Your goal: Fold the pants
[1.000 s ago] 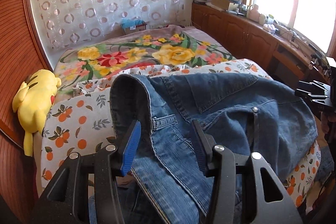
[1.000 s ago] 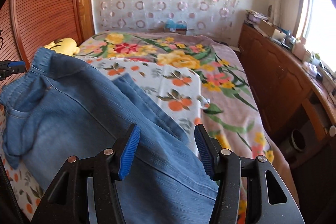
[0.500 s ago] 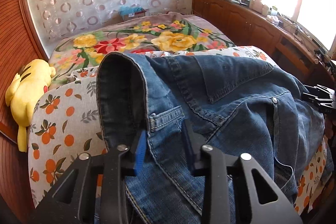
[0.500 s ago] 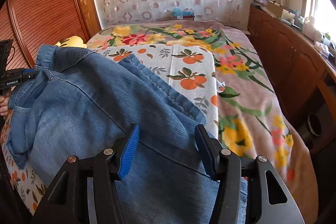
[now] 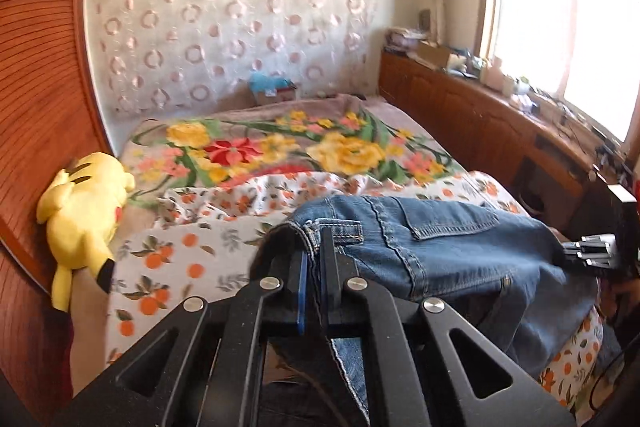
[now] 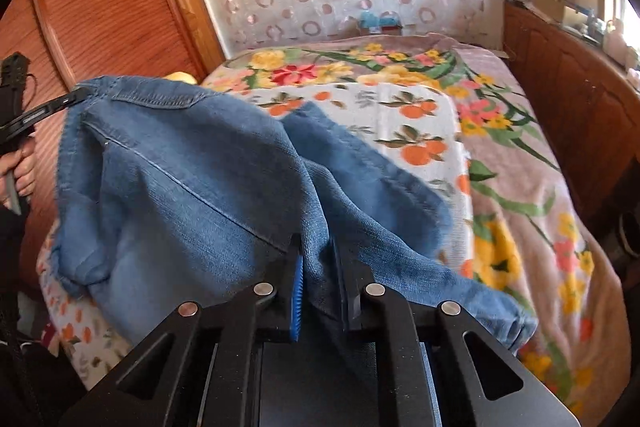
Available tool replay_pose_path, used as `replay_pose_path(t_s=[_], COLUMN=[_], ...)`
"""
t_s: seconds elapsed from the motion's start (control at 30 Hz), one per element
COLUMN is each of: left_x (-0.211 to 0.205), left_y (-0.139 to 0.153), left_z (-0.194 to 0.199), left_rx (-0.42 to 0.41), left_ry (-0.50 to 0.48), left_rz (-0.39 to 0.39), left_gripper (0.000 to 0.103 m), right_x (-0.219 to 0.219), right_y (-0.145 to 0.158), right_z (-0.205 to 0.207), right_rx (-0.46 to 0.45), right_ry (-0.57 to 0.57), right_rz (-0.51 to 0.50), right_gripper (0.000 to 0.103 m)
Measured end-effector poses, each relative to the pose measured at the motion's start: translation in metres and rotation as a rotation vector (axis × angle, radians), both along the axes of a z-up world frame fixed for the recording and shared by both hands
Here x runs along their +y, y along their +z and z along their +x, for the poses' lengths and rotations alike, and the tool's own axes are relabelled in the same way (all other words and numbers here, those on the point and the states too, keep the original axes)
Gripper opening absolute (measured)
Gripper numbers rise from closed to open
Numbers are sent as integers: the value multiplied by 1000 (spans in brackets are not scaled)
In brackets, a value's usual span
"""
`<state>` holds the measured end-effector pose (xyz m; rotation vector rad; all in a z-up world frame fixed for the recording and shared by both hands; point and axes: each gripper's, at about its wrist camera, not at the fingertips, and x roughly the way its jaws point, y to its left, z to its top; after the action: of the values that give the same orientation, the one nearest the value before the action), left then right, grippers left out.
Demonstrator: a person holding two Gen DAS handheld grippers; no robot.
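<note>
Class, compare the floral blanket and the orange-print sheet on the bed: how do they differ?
The floral blanket has a pinkish ground with big yellow and red flowers; the orange-print sheet is white with small oranges and leaves. The sheet lies directly under the jeans; the blanket stretches beyond, toward the curtain. Both cover the bed.

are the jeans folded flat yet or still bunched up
Still bunched up. The jeans lie rumpled across the bed, with the waistband lifted in the left gripper and a ridge of denim pinched in the right gripper.
</note>
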<state>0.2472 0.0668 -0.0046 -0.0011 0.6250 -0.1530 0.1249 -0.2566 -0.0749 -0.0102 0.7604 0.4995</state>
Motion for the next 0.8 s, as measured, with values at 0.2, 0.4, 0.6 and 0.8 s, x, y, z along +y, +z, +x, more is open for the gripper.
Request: replay_pose_path(t_s=[0.2, 0.4, 0.6, 0.8], left_x=[30, 46, 69, 70], left_y=[-6, -33, -46, -56], left_z=[-15, -25, -30, -34], left_rx=[-2, 41, 55, 73], left_ry=[57, 91, 134, 132], left_rz=[-21, -31, -58, -45], left_gripper=[5, 5, 5, 5], right_x=[17, 4, -36, -67], right_y=[-10, 9, 8, -38], right_z=[-8, 0, 6, 11], right_rx=[23, -46, -110, -9], right_ry=[73, 34, -110, -189], right_rz=[-20, -35, -121, -113], right_gripper=[13, 30, 43, 47])
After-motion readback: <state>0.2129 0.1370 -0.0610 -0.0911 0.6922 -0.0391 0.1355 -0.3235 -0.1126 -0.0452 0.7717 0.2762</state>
